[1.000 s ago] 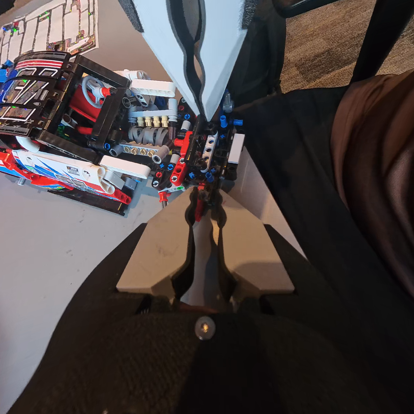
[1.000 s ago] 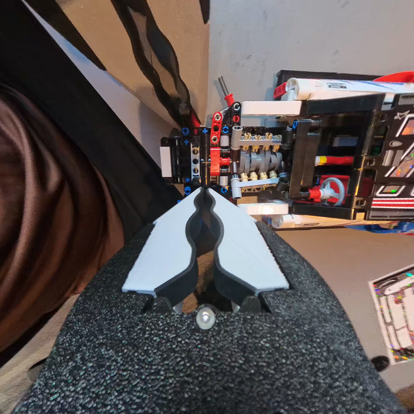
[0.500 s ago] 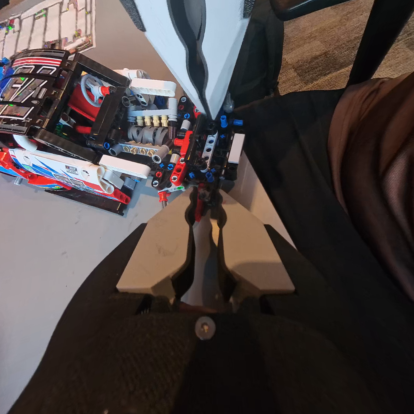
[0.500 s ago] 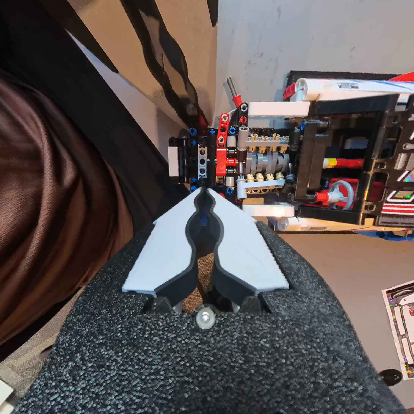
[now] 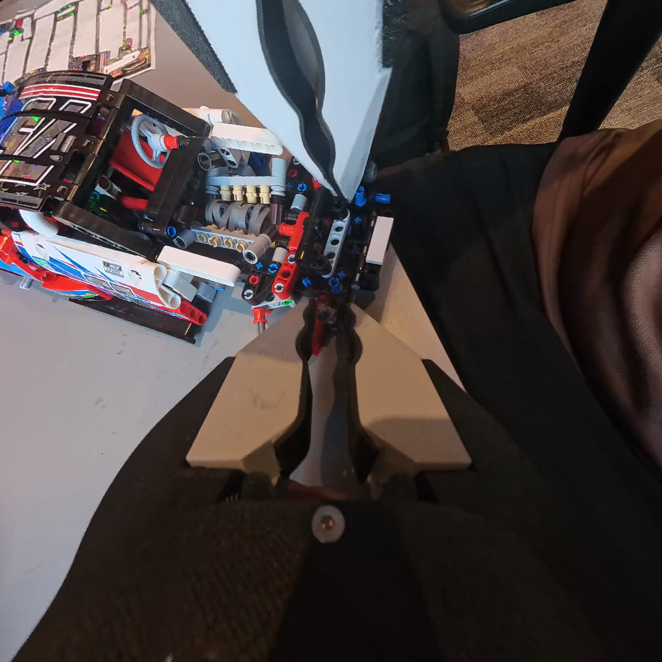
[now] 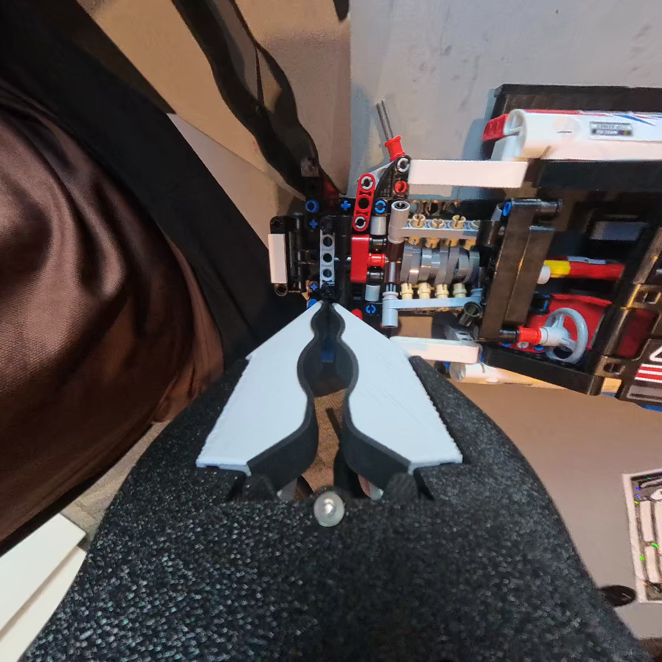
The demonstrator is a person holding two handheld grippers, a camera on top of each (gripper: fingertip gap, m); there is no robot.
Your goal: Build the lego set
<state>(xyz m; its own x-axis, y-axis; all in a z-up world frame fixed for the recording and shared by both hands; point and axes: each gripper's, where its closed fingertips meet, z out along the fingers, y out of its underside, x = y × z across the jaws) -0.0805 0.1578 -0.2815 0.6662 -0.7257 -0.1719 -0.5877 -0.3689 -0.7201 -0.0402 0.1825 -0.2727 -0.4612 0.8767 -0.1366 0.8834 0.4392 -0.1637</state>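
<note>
Lego car (image 5: 150, 215) lies on the grey counter (image 5: 71, 412), its front end w/ black frame and blue pins right at the counter edge, next to the person's lap in dark brown fabric (image 5: 601, 286). Left tongs (image 5: 327, 324) nearly closed, pinching a red-and-black bit at the car's front frame, at 12 o'clock from its own camera. Right tongs (image 6: 326, 307) come in from the opposite side; fingertips pressed together on a black pin at the frame's edge, a small blue piece (image 6: 327, 353) showing in the hollow btwn the pads. Grey engine block (image 6: 439, 267) w/ tan pistons sits at 3 o'clock of that grip. Sticker sheet (image 6: 644, 537) lies on the counter at 4 o'clock, well apart.
</note>
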